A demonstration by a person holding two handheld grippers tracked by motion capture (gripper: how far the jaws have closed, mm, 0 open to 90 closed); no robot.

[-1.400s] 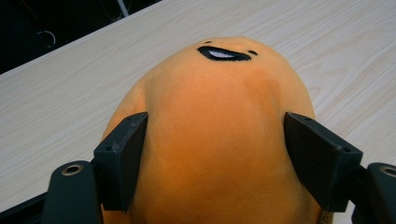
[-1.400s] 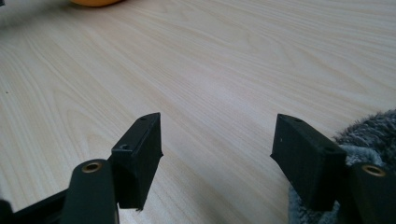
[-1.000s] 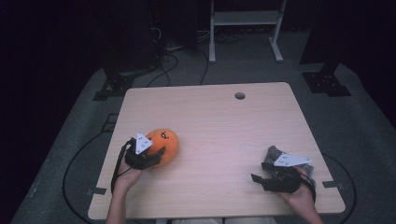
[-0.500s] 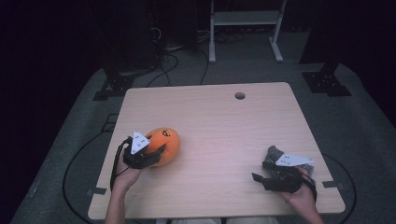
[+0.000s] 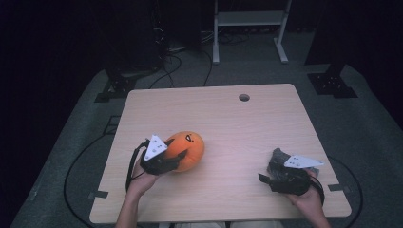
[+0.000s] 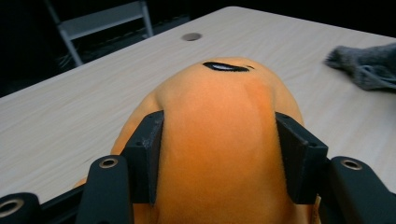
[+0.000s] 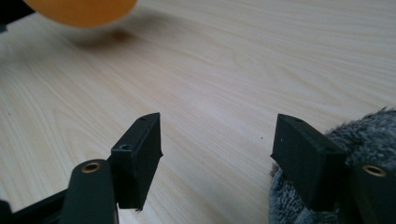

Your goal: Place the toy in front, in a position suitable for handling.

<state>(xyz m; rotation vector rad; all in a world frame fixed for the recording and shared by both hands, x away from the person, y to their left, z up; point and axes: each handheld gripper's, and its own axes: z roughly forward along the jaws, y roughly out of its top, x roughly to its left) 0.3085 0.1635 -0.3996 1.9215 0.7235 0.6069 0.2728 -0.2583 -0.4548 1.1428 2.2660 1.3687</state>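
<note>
An orange plush toy (image 5: 190,148) with a dark eye mark sits left of the table's middle. My left gripper (image 5: 177,156) is shut on it, and in the left gripper view the black jaws press into both sides of the plush (image 6: 219,93). A grey furry thing (image 5: 278,156) lies near the front right of the table. My right gripper (image 5: 267,171) is beside it, open with nothing between its fingers. In the right gripper view the grey fur (image 7: 369,135) touches the outside of the right-hand jaw. The plush (image 7: 81,9) shows at top left with a shadow under it.
The light wooden table (image 5: 228,118) has a round cable hole (image 5: 244,97) near its far edge. A white metal stand (image 5: 249,19) and cables are on the dark floor behind. The table's front edge runs just below both hands.
My left gripper has carried the orange plush a little to the right, toward the table's middle. The right gripper has hardly moved.
</note>
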